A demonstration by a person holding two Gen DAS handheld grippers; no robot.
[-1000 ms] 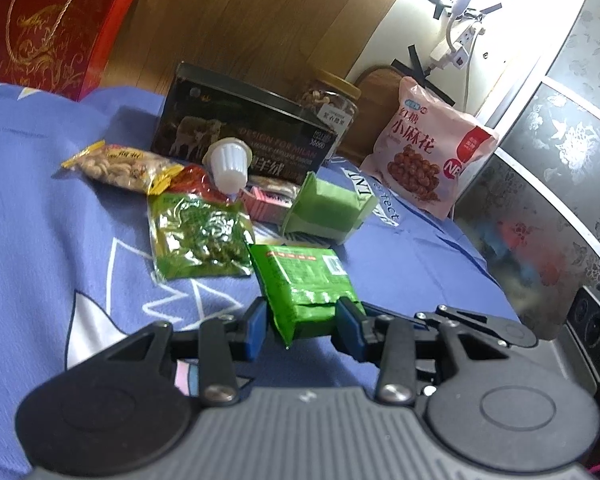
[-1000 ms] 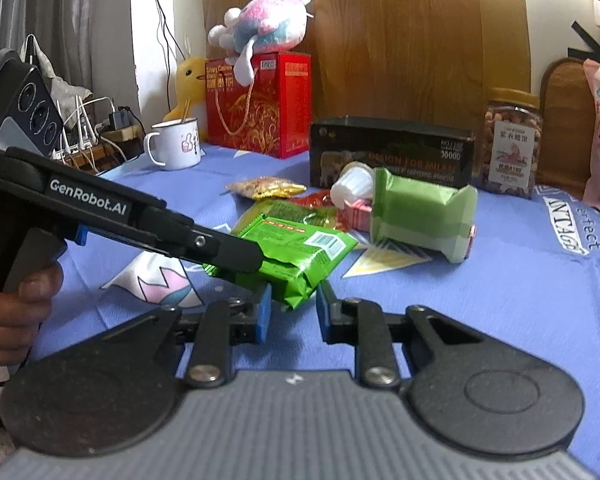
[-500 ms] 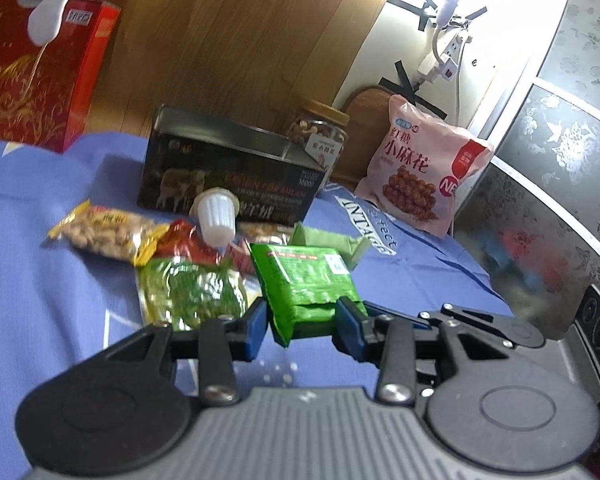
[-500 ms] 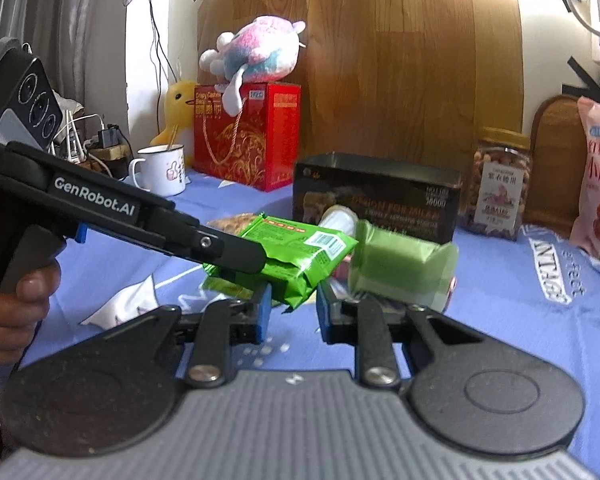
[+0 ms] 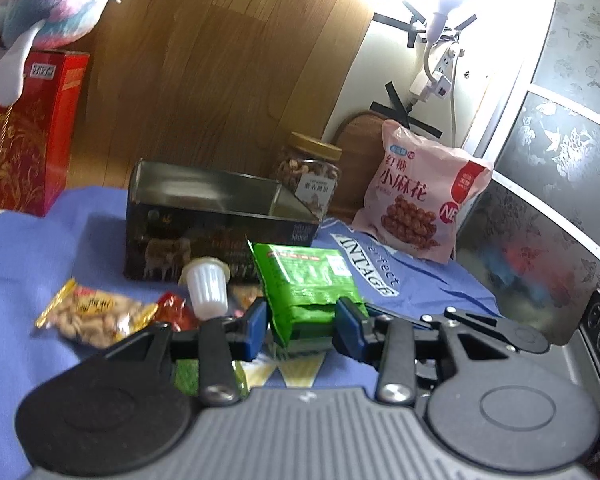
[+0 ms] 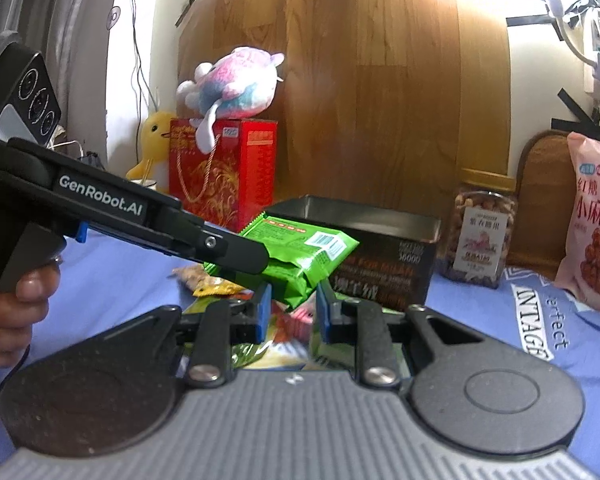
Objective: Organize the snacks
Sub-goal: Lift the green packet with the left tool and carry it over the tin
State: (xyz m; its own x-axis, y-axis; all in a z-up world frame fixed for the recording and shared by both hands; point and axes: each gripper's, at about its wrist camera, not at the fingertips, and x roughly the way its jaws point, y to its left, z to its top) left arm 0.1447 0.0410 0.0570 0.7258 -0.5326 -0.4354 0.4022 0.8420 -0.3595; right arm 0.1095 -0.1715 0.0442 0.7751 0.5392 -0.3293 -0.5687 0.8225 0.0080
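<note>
A green snack packet [image 5: 304, 280] hangs in the air above the blue cloth, just in front of the open black tin [image 5: 172, 240]. My left gripper [image 5: 302, 328] is shut on the packet's near end, one blue pad on each side. My right gripper [image 6: 293, 312] is shut on a lower corner of the same green packet [image 6: 300, 264], which tilts in front of the tin [image 6: 380, 276]. In the right wrist view a person's hand [image 6: 8, 312] holds the left gripper's handle. The tin's inside looks bare where it shows.
On the blue cloth [image 5: 20, 240] lie a peanut packet [image 5: 96, 316], a white jelly cup [image 5: 206, 286] and a red wrapper [image 5: 178, 314]. A nut jar [image 5: 310, 176] and a pink bag [image 5: 420, 200] stand behind the tin. A red gift box [image 5: 24, 132] bears a plush toy [image 5: 48, 0].
Both grippers have risen together with the green packet, lifting it off the cloth towards the tin. The snacks on the cloth have dropped lower in both views.
</note>
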